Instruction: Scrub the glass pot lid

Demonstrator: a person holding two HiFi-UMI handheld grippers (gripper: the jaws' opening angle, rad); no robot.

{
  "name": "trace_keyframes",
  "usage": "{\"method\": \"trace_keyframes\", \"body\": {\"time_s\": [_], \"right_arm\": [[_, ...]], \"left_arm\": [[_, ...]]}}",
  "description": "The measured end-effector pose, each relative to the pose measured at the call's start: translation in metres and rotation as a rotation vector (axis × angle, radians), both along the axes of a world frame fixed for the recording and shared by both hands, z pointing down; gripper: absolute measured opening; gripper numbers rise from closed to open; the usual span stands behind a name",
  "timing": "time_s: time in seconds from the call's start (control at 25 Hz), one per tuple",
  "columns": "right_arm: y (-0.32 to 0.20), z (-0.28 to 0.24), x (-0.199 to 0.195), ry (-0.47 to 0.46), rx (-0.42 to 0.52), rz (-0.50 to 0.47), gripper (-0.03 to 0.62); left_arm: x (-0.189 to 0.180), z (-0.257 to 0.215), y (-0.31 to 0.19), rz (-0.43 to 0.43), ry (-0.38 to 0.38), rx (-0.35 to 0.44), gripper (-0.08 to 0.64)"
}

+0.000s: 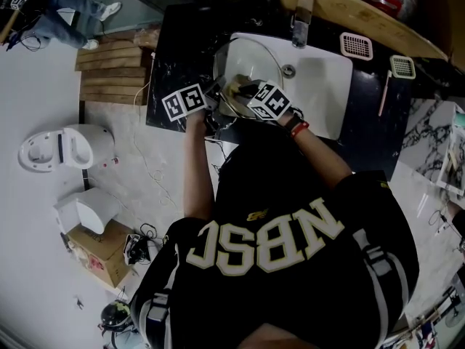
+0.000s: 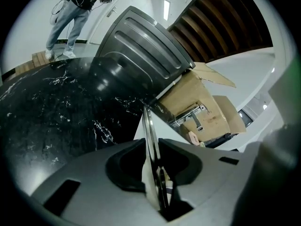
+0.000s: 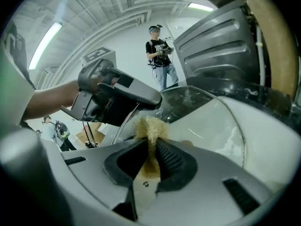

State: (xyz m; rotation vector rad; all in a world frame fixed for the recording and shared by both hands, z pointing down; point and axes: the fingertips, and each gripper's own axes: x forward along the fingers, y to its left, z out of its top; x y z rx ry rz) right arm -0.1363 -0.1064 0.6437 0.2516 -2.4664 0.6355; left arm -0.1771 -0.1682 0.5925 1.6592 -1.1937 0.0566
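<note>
A white sink [image 1: 323,78] sits in a black marble counter [image 1: 168,64], its faucet [image 1: 301,22] at the far rim. On the counter to the right lie a pink slotted dish [image 1: 356,46], a pale green one [image 1: 402,66] and a pink stick [image 1: 382,97]. On the floor to the left are a wooden pallet [image 1: 112,71], a white toilet [image 1: 65,147] and a cardboard box [image 1: 102,249]; a person in jeans [image 1: 69,9] stands beyond the pallet

The glass pot lid [image 1: 247,60] tilts over the sink [image 1: 323,86] — faucet [image 1: 301,17] behind, scrub pad [image 3: 149,126] just beside its rim.
</note>
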Motion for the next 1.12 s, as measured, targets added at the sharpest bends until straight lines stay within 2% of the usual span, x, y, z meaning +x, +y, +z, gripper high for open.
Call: {"method": "trace_keyframes", "body": {"time_s": [0.28, 0.48, 0.56, 0.64, 0.72, 0.8, 0.96, 1.12], "right_arm": [[-0.029, -0.008, -0.015, -0.006, 0.057, 0.026, 0.067], [-0.043, -0.009, -0.021, 0.016, 0.133, 0.001, 0.067], [-0.050, -0.011, -0.022, 0.029, 0.195, -0.006, 0.067], [-0.057, -0.014, -0.024, 0.047, 0.296, -0.004, 0.067], [-0.069, -0.016, -0.025, 0.067, 0.390, 0.022, 0.066], [-0.085, -0.013, -0.025, 0.094, 0.438, 0.055, 0.064], [-0.113, -0.004, -0.025, 0.160, 0.480, 0.075, 0.064], [-0.133, 0.007, -0.018, 0.183, 0.469, 0.100, 0.064]], "left_arm": [[0.000, -0.001, 0.001, 0.006, 0.008, 0.001, 0.092], [0.000, -0.001, 0.001, 0.005, 0.020, 0.002, 0.094], [0.001, 0.000, 0.000, 0.014, 0.024, 0.003, 0.095], [0.001, 0.000, 0.000, 0.023, 0.023, 0.004, 0.095], [0.000, -0.001, 0.001, 0.029, 0.016, 0.002, 0.095], [0.001, -0.001, 0.001, 0.035, 0.010, 0.001, 0.095], [0.001, -0.001, 0.002, 0.038, 0.004, -0.006, 0.095], [0.001, -0.002, 0.002, 0.038, -0.001, -0.007, 0.095]]}}
